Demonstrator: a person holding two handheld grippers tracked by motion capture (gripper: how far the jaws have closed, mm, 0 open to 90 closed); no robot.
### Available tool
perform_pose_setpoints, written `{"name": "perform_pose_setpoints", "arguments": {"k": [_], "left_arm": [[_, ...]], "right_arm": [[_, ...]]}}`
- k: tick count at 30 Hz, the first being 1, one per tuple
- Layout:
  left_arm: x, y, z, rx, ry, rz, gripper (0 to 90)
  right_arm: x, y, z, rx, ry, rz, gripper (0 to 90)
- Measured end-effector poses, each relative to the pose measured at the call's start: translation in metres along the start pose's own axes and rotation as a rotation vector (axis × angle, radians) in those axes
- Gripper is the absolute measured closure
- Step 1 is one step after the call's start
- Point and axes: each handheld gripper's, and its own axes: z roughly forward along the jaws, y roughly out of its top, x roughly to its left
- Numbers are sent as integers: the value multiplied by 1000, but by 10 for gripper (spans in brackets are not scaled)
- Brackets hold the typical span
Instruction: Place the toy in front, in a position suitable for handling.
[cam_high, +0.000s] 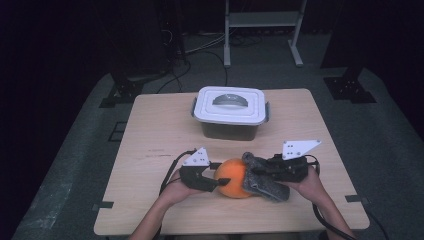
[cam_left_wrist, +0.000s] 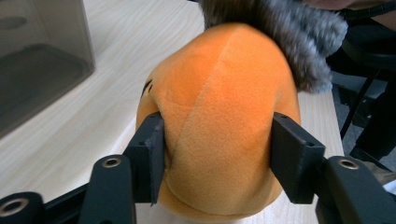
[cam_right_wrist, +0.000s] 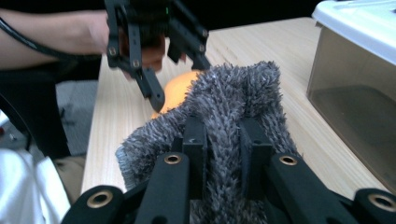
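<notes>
No brand, label or readable writing shows on anything here.

The left gripper (cam_left_wrist: 217, 158) has its two black jaws pressed against the flanks of the round orange plush toy (cam_left_wrist: 219, 126), one on each side, so it is clamped on the toy; the fleece bulges forward between them and beyond their tips. The right gripper (cam_right_wrist: 223, 140) has its jaws drawn close together, pinching a fold of the shaggy grey fabric cloth (cam_right_wrist: 233, 102), which rises in a ridge between and above them.

The left gripper view shows a small dark mark on the toy's upper left side and a seam running down its front, with the grey cloth draped over the toy's far top. The right gripper view shows the toy just past the cloth, and beyond it the left gripper with the hand behind it. The high view shows the toy resting on the light wooden table (cam_high: 150, 130) between the two grippers, the cloth lapping its right side, and the white-lidded translucent plastic box (cam_high: 230, 112) well beyond both jaw sets.

Both forearms come in low from the near edge, hands angled inward, grippers roughly level and facing one another.
</notes>
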Motion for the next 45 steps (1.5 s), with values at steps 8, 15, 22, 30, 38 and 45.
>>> {"name": "perform_pose_setpoints", "arguments": {"k": [8,15,22,30,38,45], "left_arm": [[2,6,-11,-36,24,-12,432],[-1,12,-16,-49,4,-2,430],[3,6,-13,-76,-20,-16,324],[14,-6,-3,-64,-86,-105,183],[4,7,-10,-39,-37,-47,421],[-1,11,-13,-29,-37,-30,438]], "right_arm": [[-9,-14,3,84,-38,37,750],[3,2,5,-2,7,4,749],[-1,-14,15,92,38,23,747],[-7,-22,13,114,56,58,745],[4,3,3,-37,52,24,752],[10,3,19,13,46,-16,754]]}}
